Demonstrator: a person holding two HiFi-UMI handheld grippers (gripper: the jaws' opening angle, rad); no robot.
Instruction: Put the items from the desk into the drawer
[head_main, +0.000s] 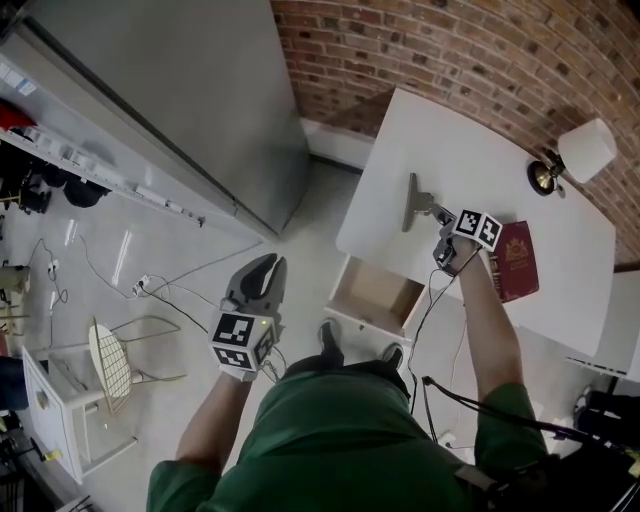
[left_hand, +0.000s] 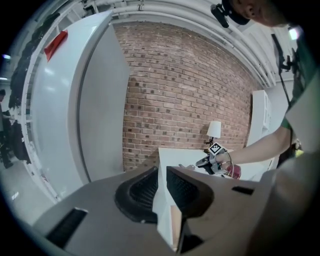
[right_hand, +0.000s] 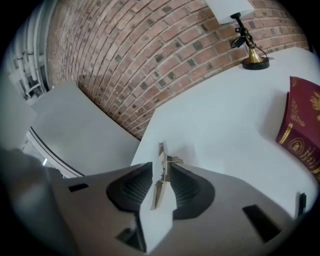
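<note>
Straddling metal clip, right fingers spread

Right gripper (head_main: 432, 213) sits low over the white worktop (head_main: 470, 130), its fingers spread either side of a metal clip (head_main: 412, 200). The clip stands between the pads with a sliver of gap on one side, so there is no pinch. Clip lies on the worktop near the edge, at 10 o'clock from the right gripper. Red book (head_main: 513, 262) is near that gripper at 3 o'clock, and the lamp (head_main: 580, 152) is at 1 o'clock. Drawer (head_main: 372, 300) is pulled open under the worktop edge, at 7 o'clock from the clip. Left gripper (head_main: 262, 270) hangs over the floor (head_main: 200, 230) at 9 o'clock of the drawer, fingers slightly apart, holding nothing.
</note>
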